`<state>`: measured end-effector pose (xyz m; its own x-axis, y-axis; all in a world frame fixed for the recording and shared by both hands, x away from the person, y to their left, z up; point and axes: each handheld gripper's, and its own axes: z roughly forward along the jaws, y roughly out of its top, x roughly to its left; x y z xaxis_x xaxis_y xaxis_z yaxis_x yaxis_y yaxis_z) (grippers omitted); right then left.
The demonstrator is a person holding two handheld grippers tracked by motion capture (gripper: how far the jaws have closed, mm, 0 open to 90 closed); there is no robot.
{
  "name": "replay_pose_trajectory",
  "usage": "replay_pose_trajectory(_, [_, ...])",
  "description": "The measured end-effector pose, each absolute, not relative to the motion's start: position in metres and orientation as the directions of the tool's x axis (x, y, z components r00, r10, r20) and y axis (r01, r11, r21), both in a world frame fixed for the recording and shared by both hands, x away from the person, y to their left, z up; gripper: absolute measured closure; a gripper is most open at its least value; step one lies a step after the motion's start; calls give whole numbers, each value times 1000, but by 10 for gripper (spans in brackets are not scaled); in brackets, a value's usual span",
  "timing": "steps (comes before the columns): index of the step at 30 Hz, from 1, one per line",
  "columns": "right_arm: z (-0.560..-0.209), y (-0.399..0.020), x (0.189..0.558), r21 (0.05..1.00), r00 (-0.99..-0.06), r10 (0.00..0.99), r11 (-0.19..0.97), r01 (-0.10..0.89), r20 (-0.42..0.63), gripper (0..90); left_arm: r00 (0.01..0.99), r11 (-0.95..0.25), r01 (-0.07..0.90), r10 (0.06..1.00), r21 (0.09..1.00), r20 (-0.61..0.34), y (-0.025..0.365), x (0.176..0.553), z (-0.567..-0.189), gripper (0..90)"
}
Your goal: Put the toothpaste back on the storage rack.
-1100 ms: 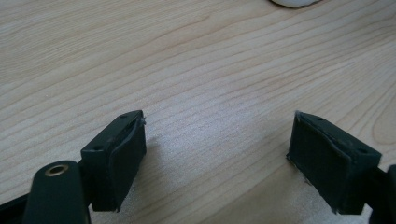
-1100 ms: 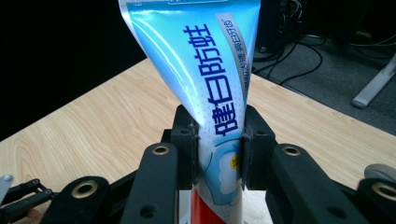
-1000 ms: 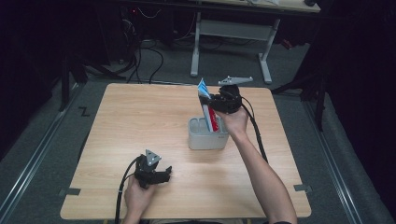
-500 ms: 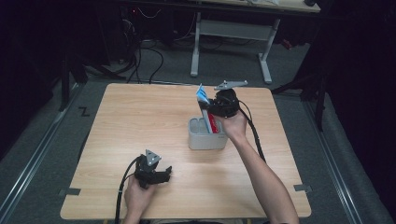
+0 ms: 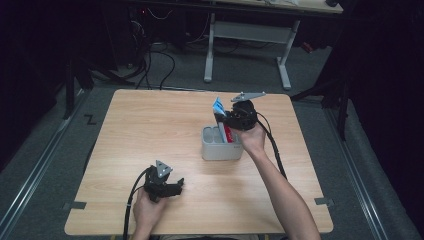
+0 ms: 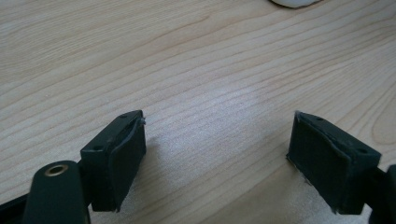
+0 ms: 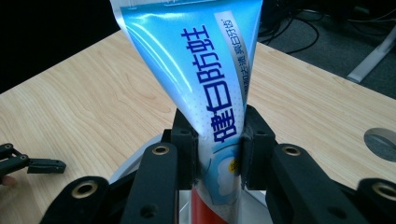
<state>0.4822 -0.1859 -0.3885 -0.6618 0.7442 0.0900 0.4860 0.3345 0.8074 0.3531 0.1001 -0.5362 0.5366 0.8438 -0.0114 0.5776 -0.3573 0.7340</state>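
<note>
A: What is seen at the left of the pale wooden table [image 5: 150,125]?

B: The left gripper [image 5: 167,189] is rested low on the near part of the tabletop, its jaws spread wide with nothing between them; in the left gripper view bare wood grain is seen between the two black pads [image 6: 119,161].

A: And further right?

B: A grey rectangular plastic holder [image 5: 221,145] is stood near the middle of the table. Over it the right gripper [image 5: 226,121] is held, its jaws clamped on a blue and white toothpaste tube with a red lower end [image 7: 205,79]. The tube is kept upright, its lower end inside or just above the holder; which of the two cannot be told.

A: Which step is judged to be in hand?

B: Either lowering the tube into the holder or lifting it out; that cannot be settled from here. For either move a straight vertical path is called for, so that the holder's wall is not caught and the holder not tipped
</note>
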Motion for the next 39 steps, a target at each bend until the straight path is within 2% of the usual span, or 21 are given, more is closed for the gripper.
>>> replay_pose_trajectory(39, [-422, -197, 474, 788, -649, 751, 325, 523, 121, 702, 536, -354, 578, 844, 735, -15, 100, 353, -536, 195])
